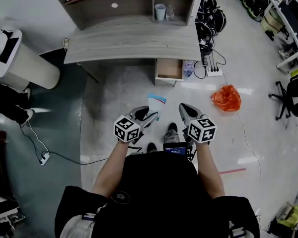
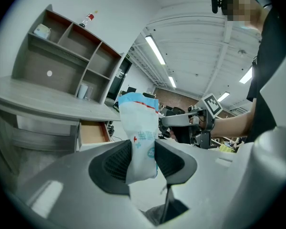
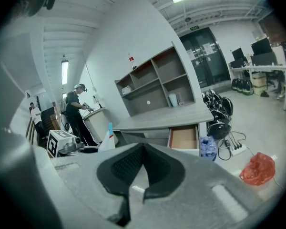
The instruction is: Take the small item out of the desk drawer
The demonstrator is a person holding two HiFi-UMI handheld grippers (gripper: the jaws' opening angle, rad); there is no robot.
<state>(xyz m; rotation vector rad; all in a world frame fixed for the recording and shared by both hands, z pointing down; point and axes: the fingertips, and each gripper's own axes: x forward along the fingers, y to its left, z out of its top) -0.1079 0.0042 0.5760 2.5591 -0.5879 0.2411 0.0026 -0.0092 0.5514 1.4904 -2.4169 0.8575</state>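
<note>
the left tool (image 1: 151,115) grips a small white packet (image 1: 156,102) with a blue top edge, a thin red stripe and blue print. in the left gripper view its two dark pads press on the lower part of the packet (image 2: 139,123) from both sides, and the packet stands upright between them, its top rising above the jaws. the right tool (image 1: 183,110) is closed with nothing in it; in the right gripper view its pads (image 3: 142,156) meet along a narrow seam. both tools are held out in front of the person, side by side and near each other, above the pale floor (image 1: 114,98) and well apart from the grey tabletop (image 1: 134,41). the packet is out of the drawer (image 1: 170,69), which stands pulled open under the right end of the tabletop, its brown inside showing. a shelf unit (image 1: 124,1) sits at the back of the tabletop, with a cup (image 1: 160,11) in one compartment. a power strip (image 1: 214,72) lies on the floor to the right of the drawer, and an orange bag (image 1: 226,98) lies on the floor nearer the person.
</note>
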